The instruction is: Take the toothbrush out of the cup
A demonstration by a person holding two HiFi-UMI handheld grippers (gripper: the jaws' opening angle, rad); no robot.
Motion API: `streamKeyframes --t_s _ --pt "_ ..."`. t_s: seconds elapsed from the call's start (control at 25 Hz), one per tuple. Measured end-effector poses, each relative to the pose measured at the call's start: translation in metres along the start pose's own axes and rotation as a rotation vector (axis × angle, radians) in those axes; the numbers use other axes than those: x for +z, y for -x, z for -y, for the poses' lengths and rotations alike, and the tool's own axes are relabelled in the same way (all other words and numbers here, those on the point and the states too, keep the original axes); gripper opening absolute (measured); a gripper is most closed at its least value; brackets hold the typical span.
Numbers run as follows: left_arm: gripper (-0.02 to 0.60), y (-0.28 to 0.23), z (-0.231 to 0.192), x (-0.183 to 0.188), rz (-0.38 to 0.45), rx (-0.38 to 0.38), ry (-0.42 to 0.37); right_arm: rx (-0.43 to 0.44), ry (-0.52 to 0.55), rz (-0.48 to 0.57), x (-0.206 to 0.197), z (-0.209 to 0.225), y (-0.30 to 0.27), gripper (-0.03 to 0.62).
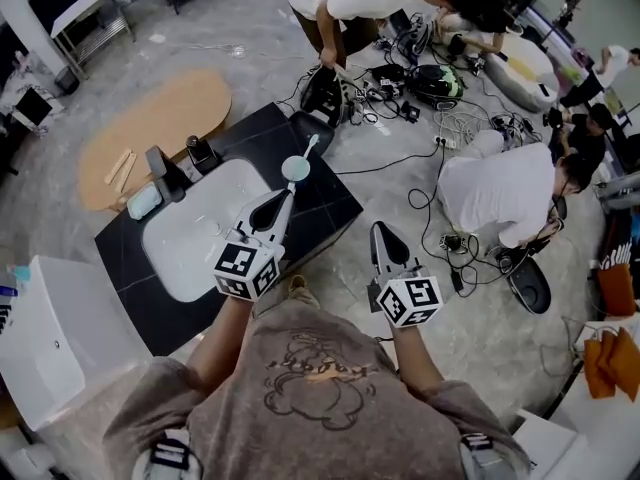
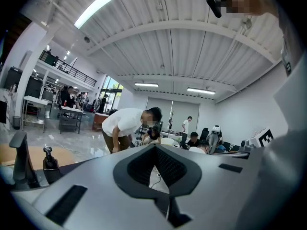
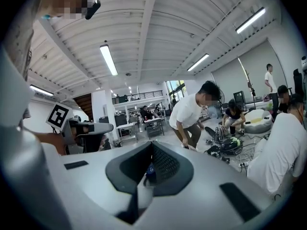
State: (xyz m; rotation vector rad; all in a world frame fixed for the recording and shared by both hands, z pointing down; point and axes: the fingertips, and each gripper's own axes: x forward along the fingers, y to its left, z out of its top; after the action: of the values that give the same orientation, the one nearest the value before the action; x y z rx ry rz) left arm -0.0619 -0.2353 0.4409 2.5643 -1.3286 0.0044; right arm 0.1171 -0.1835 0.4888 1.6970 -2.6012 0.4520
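A pale blue cup stands near the far edge of the black counter, and a white toothbrush sticks out of it, leaning to the right. My left gripper hovers just short of the cup with its jaws together and nothing in them. In the left gripper view the left gripper is shut, and the cup is hidden from it. My right gripper is off the counter's right corner, over the floor. In its own view the right gripper looks shut and empty.
A white sink is set into the counter, with a dark tap, a dispenser and a pale soap dish behind it. People crouch among cables on the floor beyond. A white cabinet stands at the left.
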Motion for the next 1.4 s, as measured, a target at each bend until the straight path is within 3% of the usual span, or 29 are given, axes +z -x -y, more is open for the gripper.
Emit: streamKeyframes --t_s 0.48,0.84,0.92,1.12,1.28,1.4 --pt "0.020 -0.055 -0.041 0.019 -0.005 -0.030 0.016 -0.032 0.013 0.020 0.028 0.018 -0.064 0.002" --pt "0.032 -0.076 -0.036 0.024 0.029 -0.007 -0.018 0.021 0.017 0.018 0.044 0.039 -0.083 0.002" --pt "0.107 -0.081 -0.036 0.024 0.030 -0.003 -0.008 0.030 0.015 0.019 0.047 0.045 -0.087 0.002" --pt "0.195 -0.089 -0.036 0.017 0.014 0.005 -0.003 0.056 0.005 0.005 0.042 0.051 -0.095 0.002" --pt "0.312 -0.098 -0.036 0.011 -0.018 -0.010 -0.002 0.078 0.000 -0.009 0.040 0.052 -0.100 0.002" --pt "0.352 -0.106 -0.037 0.007 -0.032 -0.007 0.004 0.081 -0.004 -0.012 0.040 0.057 -0.103 0.002"
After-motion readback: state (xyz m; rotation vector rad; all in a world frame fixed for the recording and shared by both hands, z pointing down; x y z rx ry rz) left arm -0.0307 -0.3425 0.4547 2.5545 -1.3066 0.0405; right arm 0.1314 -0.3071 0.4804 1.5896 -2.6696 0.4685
